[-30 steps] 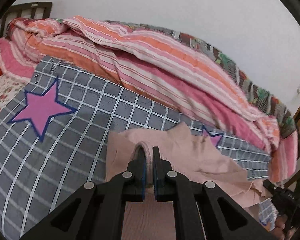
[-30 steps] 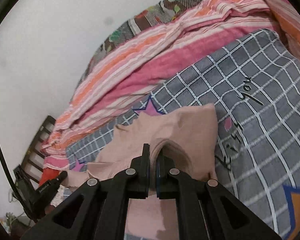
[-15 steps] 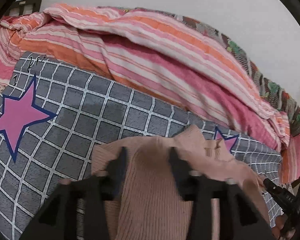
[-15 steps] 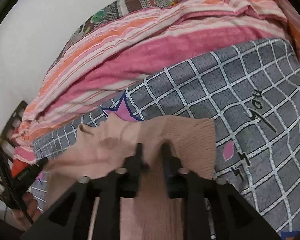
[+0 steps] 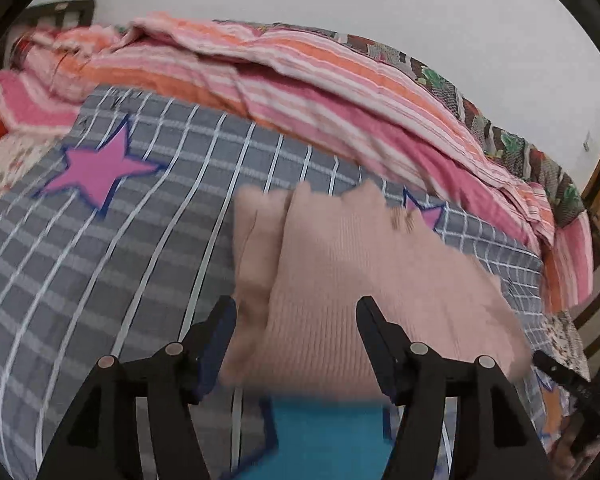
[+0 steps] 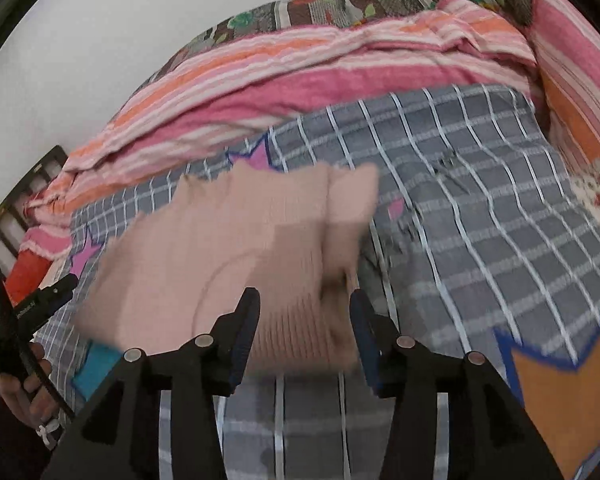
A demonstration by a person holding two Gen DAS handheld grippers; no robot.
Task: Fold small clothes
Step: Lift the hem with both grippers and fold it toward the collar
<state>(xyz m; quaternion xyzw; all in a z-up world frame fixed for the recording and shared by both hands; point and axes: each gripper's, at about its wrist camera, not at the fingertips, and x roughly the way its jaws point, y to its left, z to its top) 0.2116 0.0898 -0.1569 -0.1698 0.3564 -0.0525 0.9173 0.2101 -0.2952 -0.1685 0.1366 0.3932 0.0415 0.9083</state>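
Note:
A small dusty-pink ribbed garment [image 5: 340, 272] lies folded on the grey checked blanket [image 5: 120, 264], blurred by motion. My left gripper [image 5: 296, 320] hovers over its near edge. Its jaws are opening, and the pads stand apart from the cloth with the garment showing between them. In the right wrist view the same garment [image 6: 228, 248] lies under my right gripper [image 6: 304, 312]. Those jaws are opening too and press on nothing. Each gripper shows at the edge of the other's view: the right gripper [image 5: 572, 384] and the left gripper [image 6: 40, 300], held by a hand [image 6: 20, 388].
A heaped pink and orange striped quilt [image 5: 300, 80] runs along the back of the bed against a white wall. The blanket bears a pink star [image 5: 96, 168], a teal patch [image 5: 328, 432] and an orange star [image 6: 564, 400]. A dark headboard [image 5: 60, 12] stands far left.
Both grippers were shut on the garment's neck edge. They carried it forward, opened and let go, then drew back, and the garment now lies on the blanket.

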